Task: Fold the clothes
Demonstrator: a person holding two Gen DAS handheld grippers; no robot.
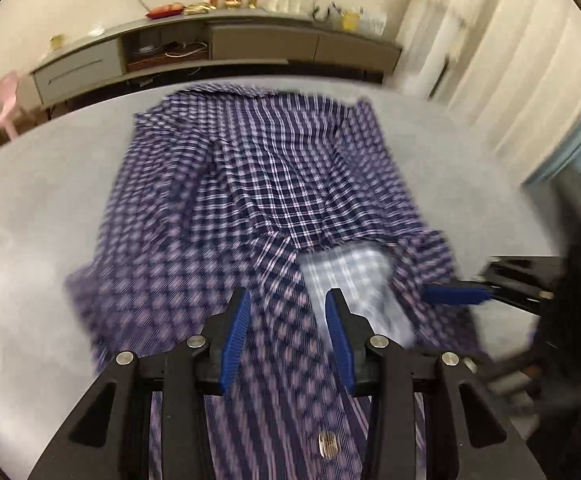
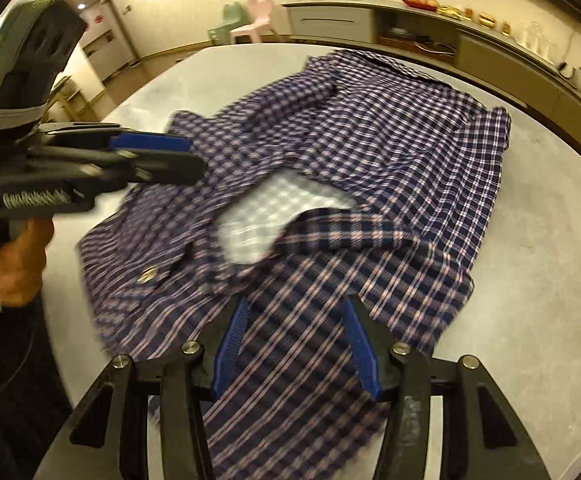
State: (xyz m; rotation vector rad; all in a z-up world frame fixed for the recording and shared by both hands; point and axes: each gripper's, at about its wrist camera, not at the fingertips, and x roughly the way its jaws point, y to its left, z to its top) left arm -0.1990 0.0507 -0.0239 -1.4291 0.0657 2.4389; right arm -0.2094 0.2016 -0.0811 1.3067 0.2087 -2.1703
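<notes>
Bare table (image 2: pixel 550 280) lies open either side of the shirt (image 2: pixel 370 152); the left gripper (image 2: pixel 178 156) blocks the shirt's near-left edge.

A pale grey worktop (image 1: pixel 30 216) with a faintly mottled, matte surface and a curved far edge carries a single garment, a navy plaid shirt (image 1: pixel 250 184) crossed with white and pink lines. The shirt lies crumpled and partly spread across the middle of the worktop (image 2: pixel 550 264), its paler inner side (image 2: pixel 274 212) turned up near the centre. Bare grey surface shows on both sides of the cloth.
</notes>
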